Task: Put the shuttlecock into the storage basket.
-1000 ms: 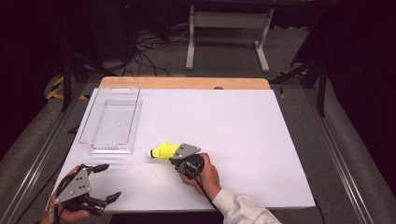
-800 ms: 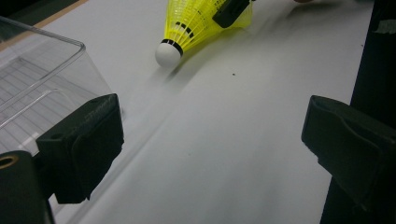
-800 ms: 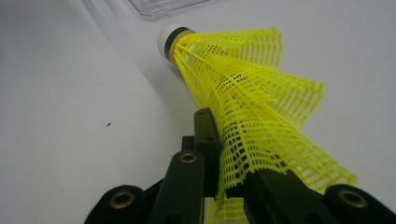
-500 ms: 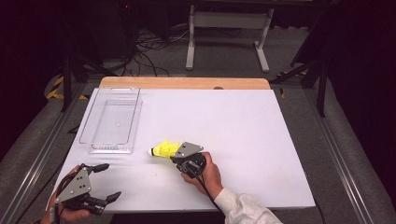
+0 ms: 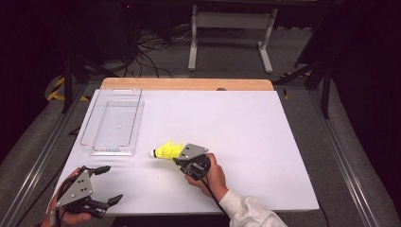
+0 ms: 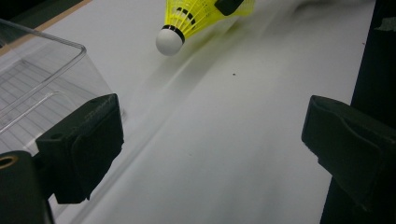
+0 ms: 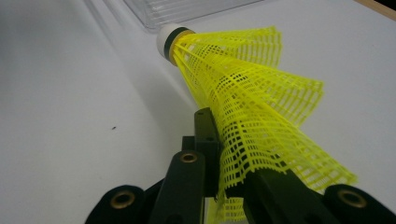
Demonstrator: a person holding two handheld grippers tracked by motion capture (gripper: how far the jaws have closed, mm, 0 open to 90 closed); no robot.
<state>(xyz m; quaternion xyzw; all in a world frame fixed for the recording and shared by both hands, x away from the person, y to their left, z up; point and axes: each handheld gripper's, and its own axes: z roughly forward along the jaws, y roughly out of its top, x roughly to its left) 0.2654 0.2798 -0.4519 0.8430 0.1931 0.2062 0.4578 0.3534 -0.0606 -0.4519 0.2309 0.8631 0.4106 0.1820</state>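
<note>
A yellow shuttlecock [image 5: 166,151] with a white cork is low over the white table [image 5: 265,142], in front of the clear tray. My right gripper [image 5: 178,154] is shut on its mesh skirt, and the cork points left toward the tray. In the right gripper view the skirt [image 7: 247,98] is pinched between the black jaws of the right gripper [image 7: 224,158]. My left gripper [image 5: 111,184] stands open at the table's near left corner with nothing in it. In the left gripper view the left gripper [image 6: 215,140] has its jaws wide apart, with the shuttlecock [image 6: 184,18] farther off.
A clear plastic tray [image 5: 111,150] lies at the table's left side, close to the shuttlecock; its corner [image 6: 42,88] stands just beyond my left jaw. A wooden strip [image 5: 189,83] edges the far side. Metal rails run along both table sides.
</note>
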